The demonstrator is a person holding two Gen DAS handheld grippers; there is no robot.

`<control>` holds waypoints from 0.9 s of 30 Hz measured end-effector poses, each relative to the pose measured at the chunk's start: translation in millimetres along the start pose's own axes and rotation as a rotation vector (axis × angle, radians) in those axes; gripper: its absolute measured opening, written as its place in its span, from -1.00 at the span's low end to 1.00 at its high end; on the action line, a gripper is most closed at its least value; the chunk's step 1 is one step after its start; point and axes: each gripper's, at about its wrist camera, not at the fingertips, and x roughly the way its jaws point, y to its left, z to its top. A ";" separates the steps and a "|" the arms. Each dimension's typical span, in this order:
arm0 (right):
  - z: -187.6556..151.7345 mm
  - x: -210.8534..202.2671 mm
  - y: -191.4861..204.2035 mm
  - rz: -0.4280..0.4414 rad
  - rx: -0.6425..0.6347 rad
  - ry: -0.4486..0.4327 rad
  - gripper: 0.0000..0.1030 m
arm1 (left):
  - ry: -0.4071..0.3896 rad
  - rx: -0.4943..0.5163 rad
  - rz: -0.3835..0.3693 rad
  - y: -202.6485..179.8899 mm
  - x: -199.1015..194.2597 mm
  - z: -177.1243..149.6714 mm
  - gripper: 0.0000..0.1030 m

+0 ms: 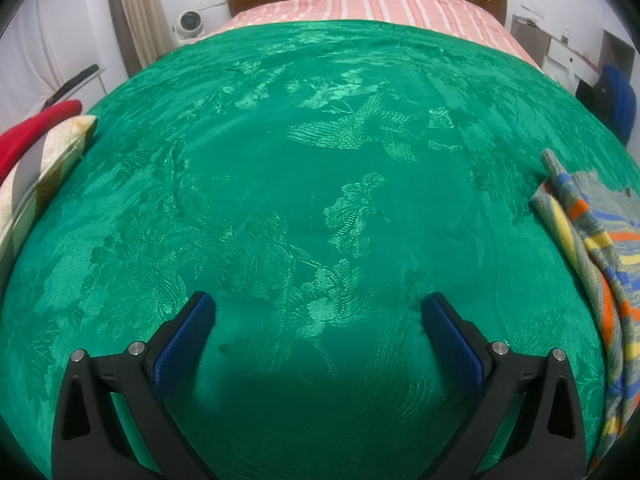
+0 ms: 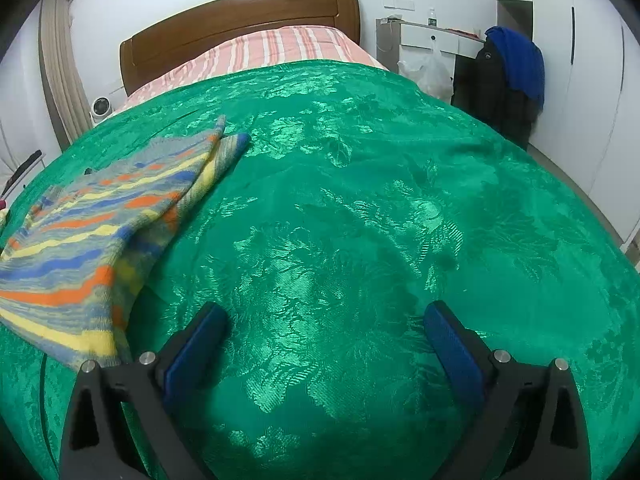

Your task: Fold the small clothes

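A small knitted garment with grey, blue, orange and yellow stripes (image 2: 100,216) lies folded on the green patterned bedspread (image 2: 360,200), left of my right gripper (image 2: 324,320). That gripper hovers open over bare spread, nothing between its blue pads. In the left wrist view the same striped garment (image 1: 592,248) lies at the far right edge. My left gripper (image 1: 318,308) stands open above the green bedspread (image 1: 304,160), well left of the garment and holding nothing.
A red cloth (image 1: 32,132) and a pale patterned pillow (image 1: 44,176) lie at the bed's left edge. A striped pink sheet (image 2: 280,52) and wooden headboard (image 2: 240,20) are at the far end. Dark and blue jackets (image 2: 508,80) hang at the right.
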 end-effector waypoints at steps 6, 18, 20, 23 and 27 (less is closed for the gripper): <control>-2.2 -2.5 -2.6 0.011 0.003 -0.004 0.92 | 0.000 0.000 0.001 -0.1 -0.6 -0.3 0.99; -2.9 -5.4 -6.9 0.031 0.006 -0.013 0.94 | 0.008 -0.025 0.016 0.5 0.1 0.1 0.99; -2.6 -5.5 -7.4 0.033 0.006 -0.015 0.94 | 0.031 -0.048 0.046 -2.4 -3.9 -1.7 0.99; -2.5 -5.3 -7.1 0.033 0.005 -0.018 0.94 | 0.044 -0.088 0.079 -8.5 -23.7 -17.4 0.99; -2.3 -5.8 -5.3 0.021 -0.005 -0.016 0.93 | -0.025 -0.088 0.121 -25.5 -70.9 -55.7 0.99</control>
